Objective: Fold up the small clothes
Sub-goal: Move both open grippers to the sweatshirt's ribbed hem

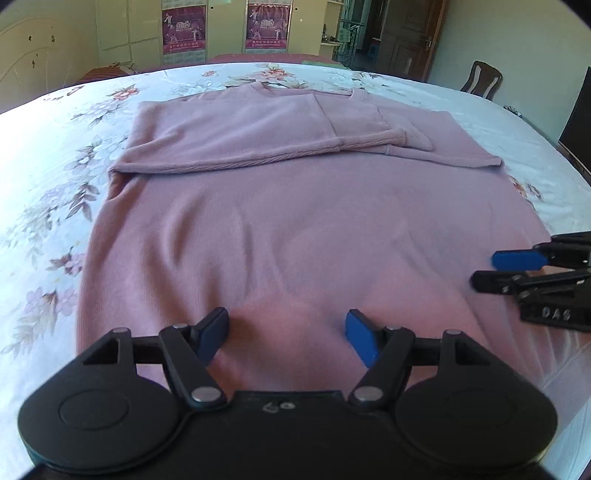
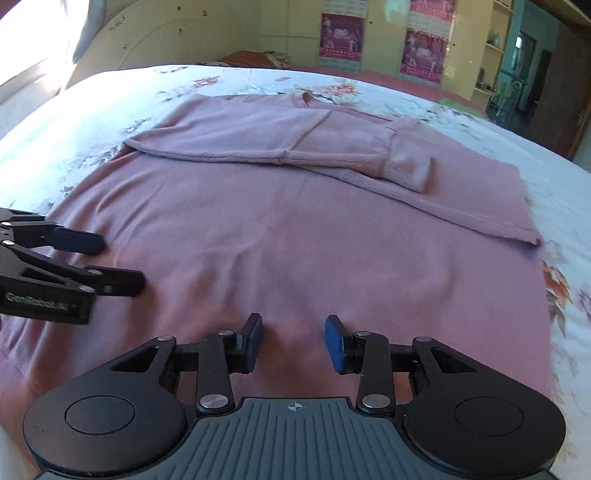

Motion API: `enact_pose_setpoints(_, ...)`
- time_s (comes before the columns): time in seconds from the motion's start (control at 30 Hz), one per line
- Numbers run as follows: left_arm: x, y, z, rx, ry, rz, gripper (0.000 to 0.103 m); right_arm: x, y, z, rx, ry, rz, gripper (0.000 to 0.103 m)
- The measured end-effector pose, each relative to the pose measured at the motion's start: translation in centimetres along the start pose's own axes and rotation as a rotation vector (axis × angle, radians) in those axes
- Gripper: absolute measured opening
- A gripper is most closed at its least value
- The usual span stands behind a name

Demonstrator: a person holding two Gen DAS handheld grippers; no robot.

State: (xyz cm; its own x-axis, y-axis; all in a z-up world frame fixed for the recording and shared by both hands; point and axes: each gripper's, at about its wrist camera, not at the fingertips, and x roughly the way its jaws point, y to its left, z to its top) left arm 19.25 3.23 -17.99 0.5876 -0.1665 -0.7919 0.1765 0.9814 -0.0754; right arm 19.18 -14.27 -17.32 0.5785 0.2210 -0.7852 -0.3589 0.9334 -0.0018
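A pink long-sleeved top [image 1: 288, 221] lies flat on the bed, both sleeves folded across its far part [image 1: 258, 129]; it also shows in the right wrist view [image 2: 295, 229]. My left gripper [image 1: 287, 328] is open and empty, low over the top's near hem. My right gripper [image 2: 294, 336] is open and empty, over the near hem a little to the right. Each gripper shows in the other's view: the right one [image 1: 491, 267] at the right edge, the left one [image 2: 118, 260] at the left edge.
The bed has a pale floral sheet [image 1: 55, 166], also seen in the right wrist view [image 2: 110, 96]. A cream headboard [image 2: 166, 40] stands behind. Wardrobes with posters [image 1: 184, 29], a doorway [image 1: 402, 33] and a wooden chair [image 1: 482, 79] lie beyond the bed.
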Motion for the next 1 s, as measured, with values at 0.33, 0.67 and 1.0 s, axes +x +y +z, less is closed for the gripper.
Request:
enact_pose_setpoints(0.33, -4.9, 1.5, -4.5, -0.004, 0.01, 0.024, 0.074, -6.5, -1.5, -5.7, 0.092, 0.008, -0.13, 0.036)
enact_pose_setpoints(0.67, -8.4, 2.3, -8.5, -0.05, -0.028, 0.046, 0.077, -8.9, -0.4, -8.8, 0.133, 0.0, -0.173, 0.036)
enact_pose_setpoints(1.0, -9.0, 5.4, -9.6, -0.201, -0.017, 0.051, 0.083, -11.4, -3.0, -10.6, 0.257, -0.01, -0.225, 0.051)
